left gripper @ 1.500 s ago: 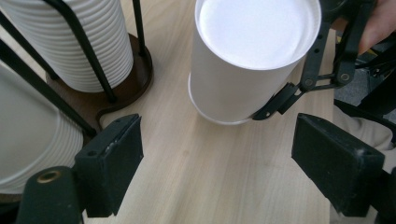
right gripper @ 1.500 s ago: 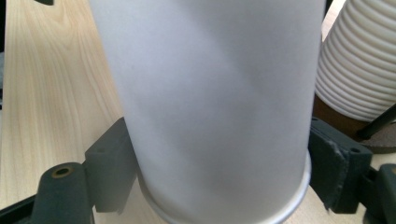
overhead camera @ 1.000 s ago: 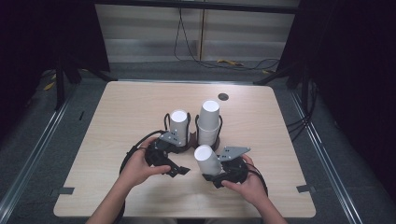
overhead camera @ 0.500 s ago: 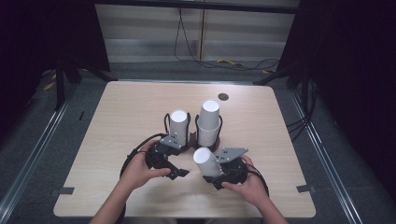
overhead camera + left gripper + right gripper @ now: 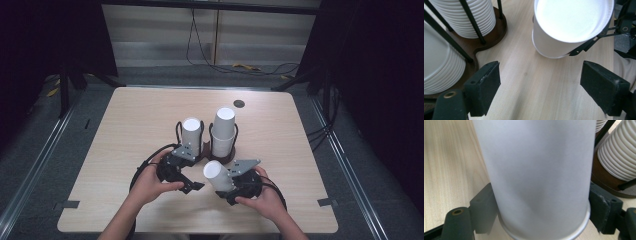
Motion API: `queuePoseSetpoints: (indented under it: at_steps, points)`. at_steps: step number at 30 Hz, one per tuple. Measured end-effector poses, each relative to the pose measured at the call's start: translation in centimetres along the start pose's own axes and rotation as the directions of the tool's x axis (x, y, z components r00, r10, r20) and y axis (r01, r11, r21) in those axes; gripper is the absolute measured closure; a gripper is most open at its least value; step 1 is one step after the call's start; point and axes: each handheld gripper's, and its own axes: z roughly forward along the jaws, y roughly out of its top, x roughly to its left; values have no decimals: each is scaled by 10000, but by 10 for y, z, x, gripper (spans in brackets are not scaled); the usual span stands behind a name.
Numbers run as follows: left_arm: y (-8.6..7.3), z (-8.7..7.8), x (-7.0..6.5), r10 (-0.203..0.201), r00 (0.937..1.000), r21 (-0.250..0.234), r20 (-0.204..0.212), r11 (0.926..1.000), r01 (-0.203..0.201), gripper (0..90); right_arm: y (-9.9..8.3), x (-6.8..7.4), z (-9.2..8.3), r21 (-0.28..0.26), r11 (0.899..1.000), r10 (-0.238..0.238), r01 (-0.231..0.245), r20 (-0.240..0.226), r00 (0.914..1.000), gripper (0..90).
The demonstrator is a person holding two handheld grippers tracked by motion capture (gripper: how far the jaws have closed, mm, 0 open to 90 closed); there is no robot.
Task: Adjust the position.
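Nearest the bench's front edge, your right tongs are clenched on a white paper cup — upside down, rim toward the jaws, closed base pointing toward the left tongs, probably so it can be handed across or restacked. Those left tongs stand released, pads wide apart, nothing between them, facing the cup's base. The cup looks plain, smooth and tapered. Farther back, mid-bench, a dark wire-post holder keeps two stacks of white cups upright.
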Motion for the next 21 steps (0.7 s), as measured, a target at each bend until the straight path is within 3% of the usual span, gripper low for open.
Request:
queuePoseSetpoints:
  at_steps: [10,21]
  points:
    - [3,1,-2,69,9999,-149,133,9999,-67,162,4,-2,-1,296,9995,-101,103,-94,9999,204]
    - [-1,1,1,65,9999,26,142,10000,-66,162,10,-6,-4,811,9963,-260,281,-266,9993,206]
